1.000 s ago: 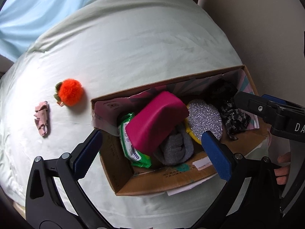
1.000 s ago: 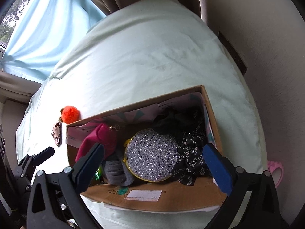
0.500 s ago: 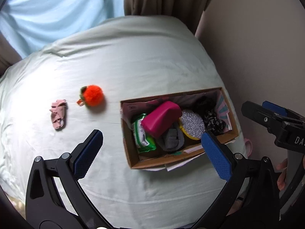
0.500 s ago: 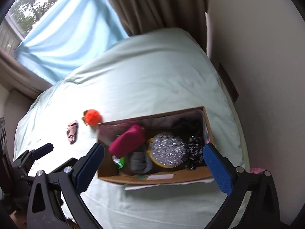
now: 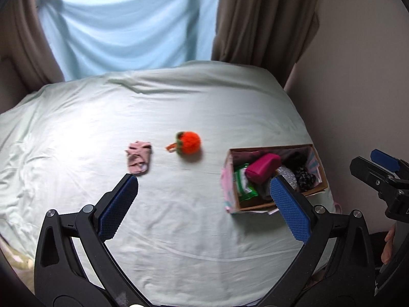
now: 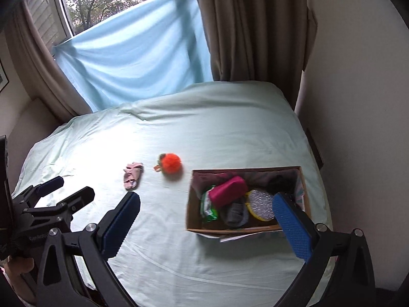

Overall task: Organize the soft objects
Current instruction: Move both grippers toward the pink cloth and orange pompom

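Pale green sheet across the whole bed, so nothing rolls far and everything soft just sits where dropped. Going left to right:

Far left, left gripper hanging above the sheet with jaws spread wide and nothing between the blue pads. Looks parked high on purpose, probably to get a full look at what's left before picking.

Next over, pink cloth bit lying crumpled and flat on the sheet, near the middle. Could be a small sock or a scrunchie-ish thing, too blurry to call. Just beside it to the right but not touching, orange pom-pom with a green leafy cap and a little loop pointing toward the cloth. Both well apart from the box, so clearly the two leftovers not yet sorted.

Then cardboard box toward the right edge of the bed, close to the wall (handy spot, wall side keeps it from getting knocked off). Already stuffed: green wipes pack at the left end, magenta pouch tilted on top of it, grey sock under that, silver glittery round thing in the middle, dark patterned fabric at the right end. Packed loosely and leaning, since soft stuff squashes.

Far right, right gripper also held wide open and empty, up over the bed.

Guessing next grab is the pom-pom or the cloth. Pom-pom should squash under the pads, so a pinch through the middle seems safer than the loop.
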The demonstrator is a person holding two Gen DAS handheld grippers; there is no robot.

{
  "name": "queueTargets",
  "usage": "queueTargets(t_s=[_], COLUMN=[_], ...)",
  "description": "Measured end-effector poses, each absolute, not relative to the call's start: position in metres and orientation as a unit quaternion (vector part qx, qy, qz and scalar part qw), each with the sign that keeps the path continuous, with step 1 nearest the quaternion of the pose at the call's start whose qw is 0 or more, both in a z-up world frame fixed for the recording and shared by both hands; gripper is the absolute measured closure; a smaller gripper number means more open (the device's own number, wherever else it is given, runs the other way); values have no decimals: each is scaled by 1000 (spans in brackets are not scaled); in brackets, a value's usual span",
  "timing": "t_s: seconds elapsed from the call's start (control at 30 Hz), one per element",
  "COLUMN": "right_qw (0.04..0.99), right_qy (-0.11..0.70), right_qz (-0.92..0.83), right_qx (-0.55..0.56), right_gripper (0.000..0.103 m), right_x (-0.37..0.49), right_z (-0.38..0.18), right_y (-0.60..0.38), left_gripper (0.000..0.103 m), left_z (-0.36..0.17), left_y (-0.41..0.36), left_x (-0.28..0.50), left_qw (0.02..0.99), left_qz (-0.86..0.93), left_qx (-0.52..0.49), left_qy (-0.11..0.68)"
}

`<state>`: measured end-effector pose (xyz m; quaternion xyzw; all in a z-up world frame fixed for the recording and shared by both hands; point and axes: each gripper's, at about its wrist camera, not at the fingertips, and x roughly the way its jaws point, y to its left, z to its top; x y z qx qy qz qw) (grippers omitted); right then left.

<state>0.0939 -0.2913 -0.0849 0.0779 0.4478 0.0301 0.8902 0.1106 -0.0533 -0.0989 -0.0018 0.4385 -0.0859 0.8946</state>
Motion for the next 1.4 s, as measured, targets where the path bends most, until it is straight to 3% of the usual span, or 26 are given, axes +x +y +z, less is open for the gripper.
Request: queueTargets(t_s=[0.37, 0.63, 0.9, 1.4], right_qw=[915, 917, 913, 894], right_qy=[399, 394, 404, 445], right_qz=[18, 5, -1, 0], right_qx=[59, 62, 54, 57], right_gripper=[0, 0, 0, 0], right_x=[74, 94, 144, 258], right_z=[-53, -57, -96, -223], right_y=[-197, -158, -126, -96], left_gripper=[0, 0, 0, 1], left_z=[-65, -76, -132, -273], left_y=[66, 107, 128, 137], left_x=[83, 107, 168, 284], left_qw=[917, 914, 904, 876], left_qz=[-46, -58, -66, -61], left_qx=[-5, -6, -4, 6], left_qy=[397, 401, 423, 479])
